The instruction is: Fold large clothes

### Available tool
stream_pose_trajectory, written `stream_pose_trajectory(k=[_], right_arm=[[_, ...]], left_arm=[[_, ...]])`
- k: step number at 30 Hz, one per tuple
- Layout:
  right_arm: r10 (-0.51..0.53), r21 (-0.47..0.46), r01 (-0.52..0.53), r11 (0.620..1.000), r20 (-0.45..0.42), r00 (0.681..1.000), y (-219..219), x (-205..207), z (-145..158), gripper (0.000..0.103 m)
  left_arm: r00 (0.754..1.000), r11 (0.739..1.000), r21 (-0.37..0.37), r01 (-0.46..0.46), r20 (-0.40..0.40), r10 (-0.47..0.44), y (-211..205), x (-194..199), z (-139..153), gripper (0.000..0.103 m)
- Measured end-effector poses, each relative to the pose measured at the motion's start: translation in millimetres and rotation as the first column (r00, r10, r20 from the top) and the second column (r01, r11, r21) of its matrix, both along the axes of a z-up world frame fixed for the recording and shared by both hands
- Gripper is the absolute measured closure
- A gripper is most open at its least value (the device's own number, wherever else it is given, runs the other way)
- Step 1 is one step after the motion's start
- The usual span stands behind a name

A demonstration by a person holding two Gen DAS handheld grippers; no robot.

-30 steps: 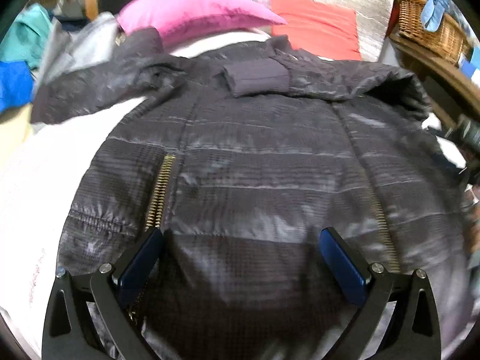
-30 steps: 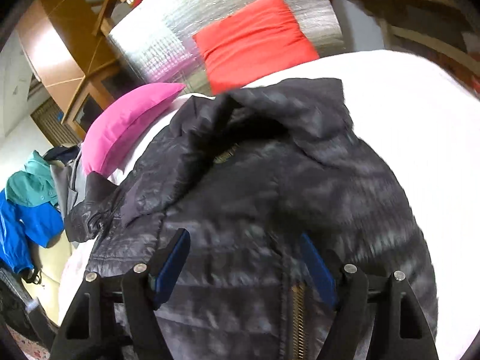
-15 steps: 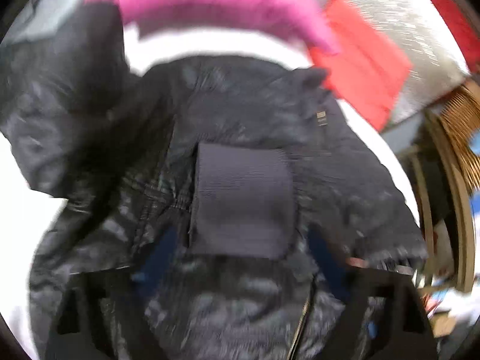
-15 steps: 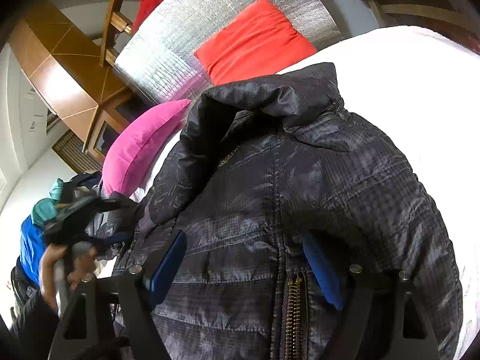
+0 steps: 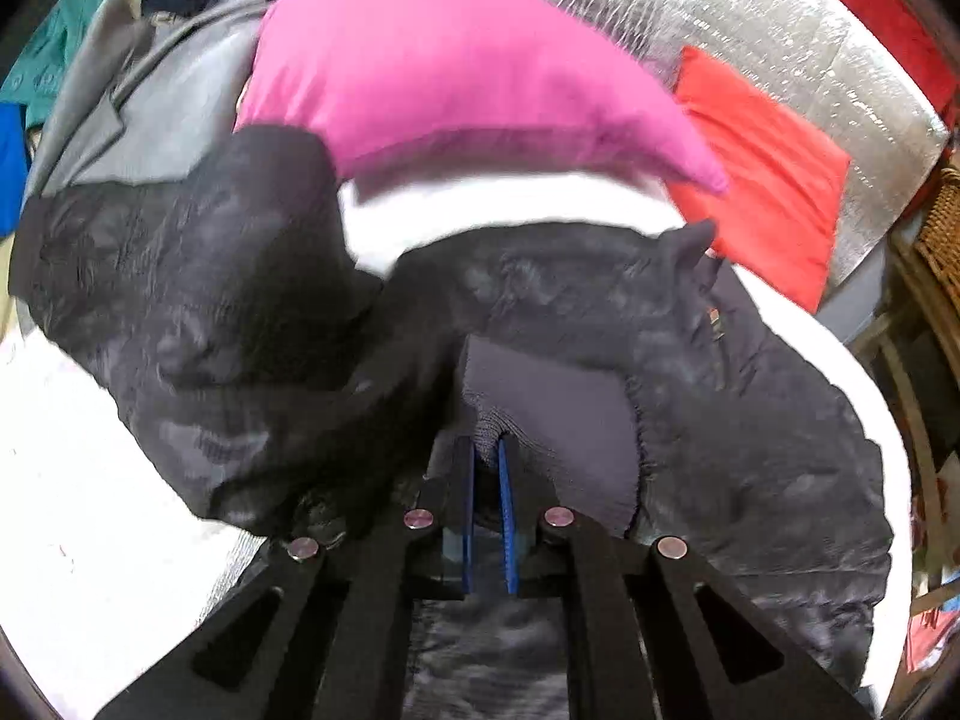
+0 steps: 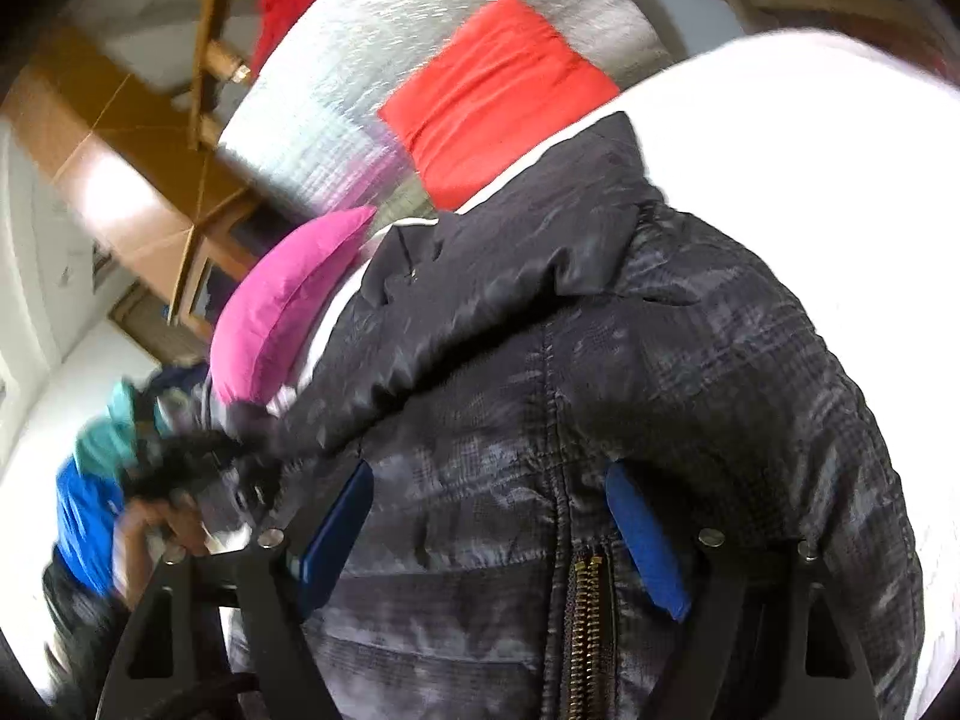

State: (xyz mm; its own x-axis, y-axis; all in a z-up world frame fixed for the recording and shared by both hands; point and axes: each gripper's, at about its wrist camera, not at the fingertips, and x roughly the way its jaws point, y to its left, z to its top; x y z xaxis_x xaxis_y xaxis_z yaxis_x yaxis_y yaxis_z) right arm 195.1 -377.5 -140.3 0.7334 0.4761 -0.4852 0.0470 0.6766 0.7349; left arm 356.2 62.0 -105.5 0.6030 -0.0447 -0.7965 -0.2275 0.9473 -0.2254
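Black, glossy quilted fabric fills both wrist views: a large padded jacket [image 5: 750, 420] lies spread on a white bed [image 5: 90, 480], its collar end toward the pillows. The left gripper [image 5: 486, 450], whose jaws have just been closing, now has its two blue pads [image 5: 505, 516] drawn together on the near edge of the jacket's grey ribbed cuff [image 5: 558, 420], which rests folded over the chest of the jacket, just below the collar; a small pucker of the knit stands up between the pad tips. To the left of the jacket's collar, one sleeve [image 5: 198, 312] bulges up in a dark, motion-blurred mound over the white bed. Beyond the jacket's collar, a pink pillow [image 5: 456, 78] and an orange-red pillow [image 5: 768, 168] lean against a silver quilted headboard panel [image 5: 780, 30], and a grey garment [image 5: 150, 108] lies heaped beside the pink pillow, left of the jacket's sleeve. The right gripper [image 6: 492, 534] hangs over the jacket's front with its blue pads [image 6: 645, 540] spread wide apart, one on either side of the brass zipper [image 6: 585, 630] that runs up the jacket's middle; whether the pads touch the fabric cannot be told, and they are not pinching it. In the right wrist view the jacket's collar [image 6: 510, 276] stands up in a ridge, with bare white bed to the right of the jacket. At the left of the jacket in that view, a person's hand [image 6: 162, 528] appears, blurred.
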Motion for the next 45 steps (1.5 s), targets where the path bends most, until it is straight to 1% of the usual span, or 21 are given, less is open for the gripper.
stream_pose_trajectory(k=[1, 4, 9, 10, 11, 12, 14, 16, 19, 21, 22, 26, 30, 33, 35, 36, 37, 39, 40, 43, 45], right_arm=[[-0.036, 0.102, 0.038, 0.994, -0.026, 0.999, -9.1, 4.5, 0.7, 0.020], [-0.089, 0.277, 0.114, 0.954, -0.102, 0.991, -25.0, 28.4, -2.8, 0.018], [-0.143, 0.409, 0.225, 0.884, -0.220, 0.965, -39.9, 80.3, -22.4, 0.019], [-0.146, 0.393, 0.222, 0.892, -0.214, 0.966, -41.2, 88.8, -21.2, 0.027], [-0.154, 0.337, 0.222, 0.915, -0.218, 0.964, -42.2, 93.6, -17.0, 0.077], [-0.170, 0.261, 0.224, 0.939, -0.213, 0.962, -43.3, 95.4, -9.8, 0.091], [-0.179, 0.150, 0.210, 0.966, -0.195, 0.964, -42.3, 93.2, -4.2, 0.091], [-0.161, 0.036, 0.174, 0.984, -0.235, 0.958, -37.4, 93.5, -13.4, 0.090], [-0.103, 0.074, 0.124, 0.990, -0.239, 0.965, -42.1, 90.3, -17.5, 0.078], [-0.074, 0.068, 0.090, 0.994, -0.220, 0.973, -45.6, 83.2, -3.5, 0.041], [-0.062, 0.057, 0.076, 0.995, -0.208, 0.976, -47.1, 79.1, 4.2, 0.036], [0.012, -0.018, -0.014, 1.000, -0.122, 0.992, -45.2, 59.7, 48.5, 0.033], [-0.104, -0.246, 0.079, 0.966, -0.091, 0.990, -47.1, 77.0, 63.4, 0.020], [-0.134, -0.375, 0.066, 0.925, -0.158, 0.978, -45.4, 114.4, 43.0, 0.020], [-0.088, -0.395, -0.007, 0.919, -0.223, 0.971, -38.3, 132.1, 21.8, 0.021], [-0.005, -0.406, -0.092, 0.909, -0.232, 0.973, -26.3, 137.9, 13.5, 0.041], [0.008, -0.470, -0.119, 0.875, -0.230, 0.973, -17.0, 137.6, 11.8, 0.050], [-0.006, -0.476, -0.097, 0.874, -0.210, 0.978, -17.7, 134.0, 14.8, 0.062], [-0.036, -0.471, -0.066, 0.880, -0.205, 0.978, -24.0, 134.1, 15.6, 0.062], [-0.061, -0.517, -0.057, 0.854, -0.208, 0.976, -23.1, 137.1, 13.9, 0.062], [-0.065, -0.467, -0.024, 0.884, -0.174, 0.983, -29.1, 136.4, 19.5, 0.044]], left_arm=[[1.000, 1.000, -0.003, -0.003, -0.013, 0.003, 1.2, 1.0, -7.4, 0.095], [0.999, 1.000, -0.018, -0.015, -0.042, 0.014, 6.1, 5.1, -26.9, 0.095], [0.999, 1.000, -0.021, -0.009, -0.035, 0.008, 7.5, 7.4, -26.4, 0.095], [0.999, 1.000, -0.016, -0.006, -0.036, 0.005, 7.6, 7.6, -26.3, 0.095], [0.999, 1.000, -0.007, -0.002, -0.040, 0.002, 7.4, 8.5, -28.3, 0.095], [0.999, 1.000, -0.003, 0.003, -0.040, -0.003, 7.0, 9.4, -29.0, 0.095], [0.999, 1.000, -0.001, 0.025, -0.043, -0.025, 3.9, 9.3, -33.5, 0.095], [0.999, 0.999, 0.035, 0.035, -0.040, -0.034, -2.5, 9.3, -35.9, 0.095], [0.999, 0.994, 0.098, 0.042, -0.027, -0.039, -9.6, 7.3, -38.5, 0.095], [0.999, 0.992, 0.115, 0.052, -0.017, -0.050, -10.0, 6.0, -38.5, 0.094], [0.998, 0.992, 0.117, 0.056, -0.012, -0.055, -9.6, 5.7, -38.9, 0.094], [0.997, 0.990, 0.129, 0.066, 0.025, -0.069, -8.5, 2.4, -43.0, 0.093], [0.996, 0.983, 0.170, 0.062, 0.052, -0.072, -14.0, -1.3, -45.2, 0.093], [0.995, 0.984, 0.166, 0.062, 0.062, -0.073, -13.2, -2.0, -46.1, 0.093], [0.995, 0.987, 0.149, 0.063, 0.067, -0.074, -10.6, -2.3, -46.7, 0.092], [0.995, 0.988, 0.144, 0.064, 0.069, -0.074, -10.1, -2.4, -47.0, 0.092], [0.995, 0.988, 0.140, 0.064, 0.072, -0.074, -9.4, -2.5, -47.4, 0.092], [0.994, 0.989, 0.132, 0.066, 0.078, -0.077, -8.6, -3.3, -48.0, 0.091], [0.993, 0.990, 0.126, 0.071, 0.081, -0.081, -8.3, -3.6, -48.2, 0.091], [0.993, 0.989, 0.126, 0.077, 0.083, -0.088, -9.1, -3.7, -48.7, 0.091], [0.993, 0.989, 0.124, 0.077, 0.082, -0.087, -8.4, -3.1, -49.1, 0.091]])
